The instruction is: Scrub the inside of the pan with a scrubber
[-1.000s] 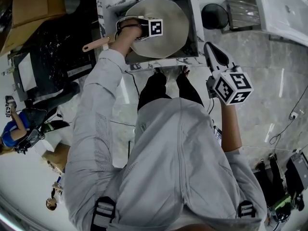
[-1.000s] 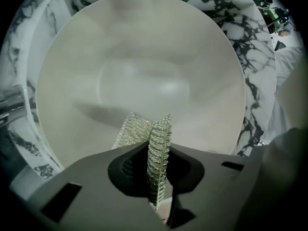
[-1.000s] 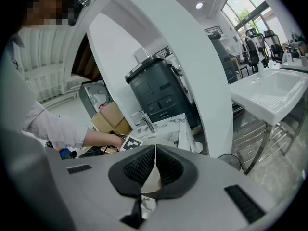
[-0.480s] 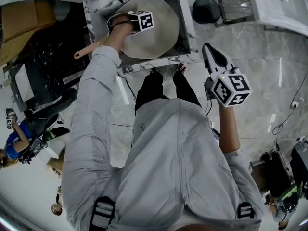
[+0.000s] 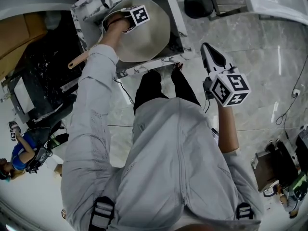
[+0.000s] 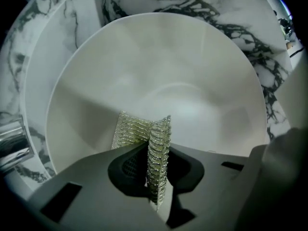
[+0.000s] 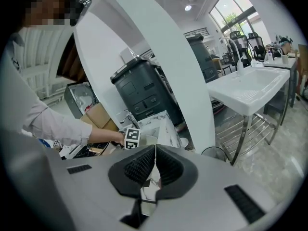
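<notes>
A cream pan with a wooden handle rests in a marble sink. Its pale inside fills the left gripper view. My left gripper is shut on a folded silvery mesh scrubber, which sticks out over the pan's near inner wall. In the head view that left gripper is over the pan's left part. My right gripper is held out to the right, away from the sink, above the floor. In its own view the right gripper is shut with nothing between the jaws.
A chrome tap shows at the left edge by the sink. On the floor beyond stand a black round bin and a white basin on metal legs. A dark stand with cardboard boxes is left of the sink.
The left gripper with the scrubber has shifted up and left across the pan as the head view swung. The right gripper has barely moved.
</notes>
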Demonstrator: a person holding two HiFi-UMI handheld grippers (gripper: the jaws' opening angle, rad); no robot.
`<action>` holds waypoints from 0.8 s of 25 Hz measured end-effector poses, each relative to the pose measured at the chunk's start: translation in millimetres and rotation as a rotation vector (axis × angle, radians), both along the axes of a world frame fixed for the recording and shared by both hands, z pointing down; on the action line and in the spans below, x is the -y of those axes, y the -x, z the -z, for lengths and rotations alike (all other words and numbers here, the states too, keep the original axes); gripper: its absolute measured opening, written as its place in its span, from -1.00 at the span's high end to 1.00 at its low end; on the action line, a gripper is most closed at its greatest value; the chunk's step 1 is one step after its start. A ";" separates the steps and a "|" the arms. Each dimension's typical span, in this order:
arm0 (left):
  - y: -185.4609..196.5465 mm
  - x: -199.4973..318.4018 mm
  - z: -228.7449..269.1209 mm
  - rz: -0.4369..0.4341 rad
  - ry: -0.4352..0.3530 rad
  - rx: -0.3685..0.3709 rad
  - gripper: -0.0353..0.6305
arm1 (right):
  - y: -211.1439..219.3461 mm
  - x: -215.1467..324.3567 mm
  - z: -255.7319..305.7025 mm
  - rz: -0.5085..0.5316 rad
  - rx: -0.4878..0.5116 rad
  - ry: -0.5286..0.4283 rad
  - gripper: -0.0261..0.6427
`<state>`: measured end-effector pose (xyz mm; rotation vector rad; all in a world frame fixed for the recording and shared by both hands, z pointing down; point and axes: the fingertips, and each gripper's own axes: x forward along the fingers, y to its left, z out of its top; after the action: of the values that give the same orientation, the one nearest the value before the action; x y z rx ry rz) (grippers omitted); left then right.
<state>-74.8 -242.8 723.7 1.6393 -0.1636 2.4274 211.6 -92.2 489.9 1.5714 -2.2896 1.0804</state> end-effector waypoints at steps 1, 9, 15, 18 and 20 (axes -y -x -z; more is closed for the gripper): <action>-4.9 0.9 -2.0 0.016 0.002 -0.020 0.70 | 0.3 1.0 -0.6 0.001 -0.004 0.000 0.82; -40.9 -1.9 -7.6 0.182 0.046 -0.152 0.70 | 1.9 10.3 -3.6 0.022 -0.014 0.003 0.82; -75.7 -8.3 -10.3 0.220 0.071 -0.285 0.70 | -1.7 16.1 -3.5 0.024 -0.013 0.000 0.82; -89.3 -17.9 -12.2 0.175 0.081 -0.310 0.70 | -2.1 16.7 -2.9 0.027 -0.013 0.000 0.82; -98.1 -26.1 -13.5 0.157 0.089 -0.326 0.70 | -1.6 17.8 -2.2 0.032 -0.015 0.001 0.82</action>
<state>23.3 -216.7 737.2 1.8746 -0.1252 1.9934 213.2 -110.0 492.1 1.5319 -2.2962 1.0589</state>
